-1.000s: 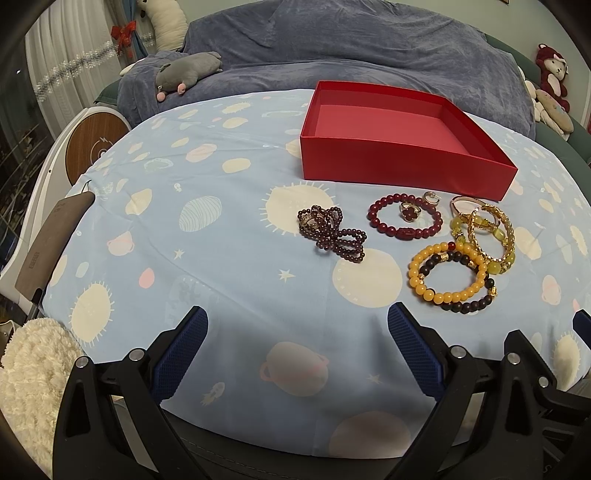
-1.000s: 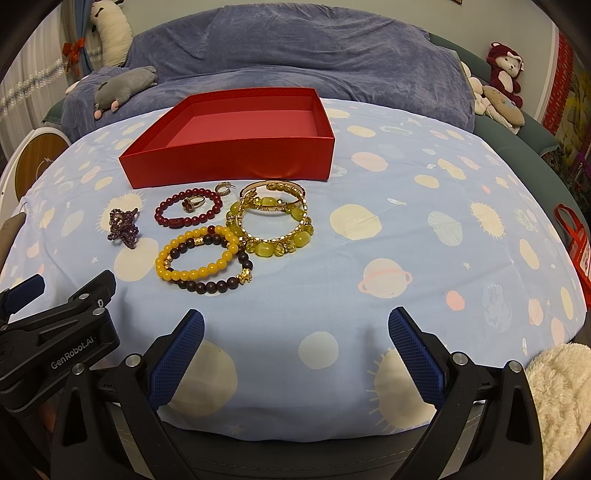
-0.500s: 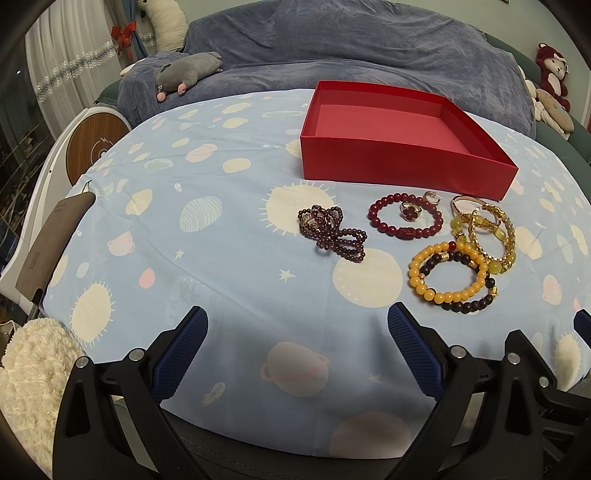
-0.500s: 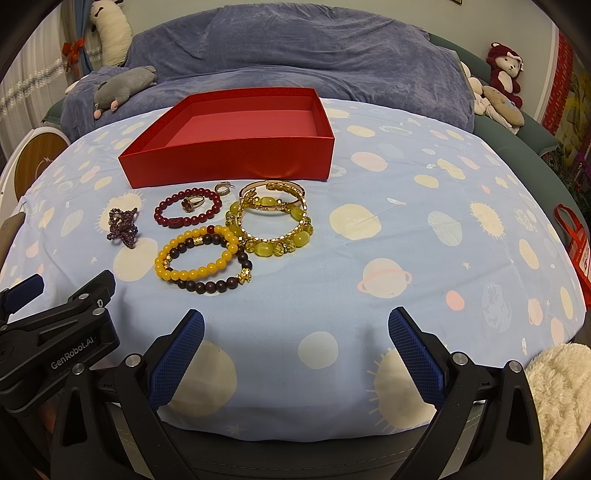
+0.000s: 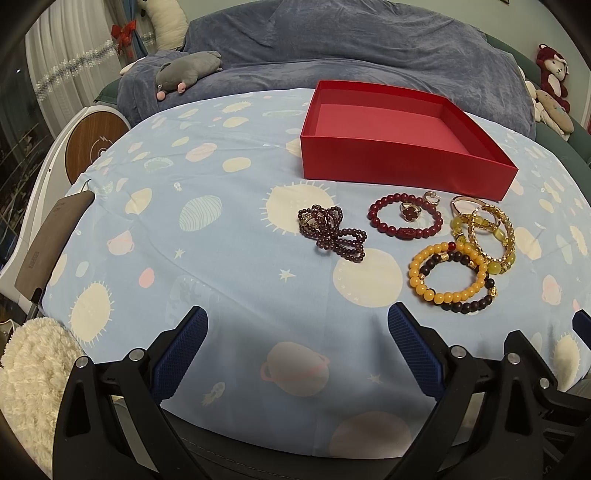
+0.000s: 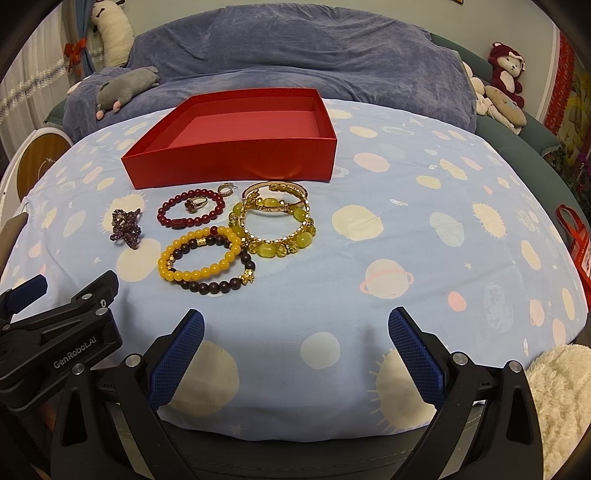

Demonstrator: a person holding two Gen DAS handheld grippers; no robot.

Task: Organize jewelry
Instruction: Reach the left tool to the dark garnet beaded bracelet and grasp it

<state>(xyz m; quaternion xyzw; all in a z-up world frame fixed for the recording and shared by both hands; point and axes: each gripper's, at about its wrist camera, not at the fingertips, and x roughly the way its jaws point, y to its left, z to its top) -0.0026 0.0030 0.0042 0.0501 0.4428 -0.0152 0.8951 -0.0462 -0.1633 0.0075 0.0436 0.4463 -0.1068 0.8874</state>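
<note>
both tongs spread apart over the cloth, left tongs (image 5: 297, 343), right tongs (image 6: 295, 343), bracelets (image 6: 236, 236) ahead, red box (image 6: 236, 162) beyond

A soft-furnished room around a cloth-covered table

A pale blue tablecloth (image 5: 229, 280) printed with planets and suns fills the middle of both views. Behind it, a slate-blue blanket (image 6: 295, 55) is heaped across the top, with a grey plush animal (image 5: 184, 72) lying on it at upper left. White curtains (image 5: 62, 70) hang at far left beside a red bow (image 5: 125, 31). A red plush monkey (image 6: 506, 72) sits at upper right, and cream fleece (image 6: 561, 398) shows at lower right.
</note>
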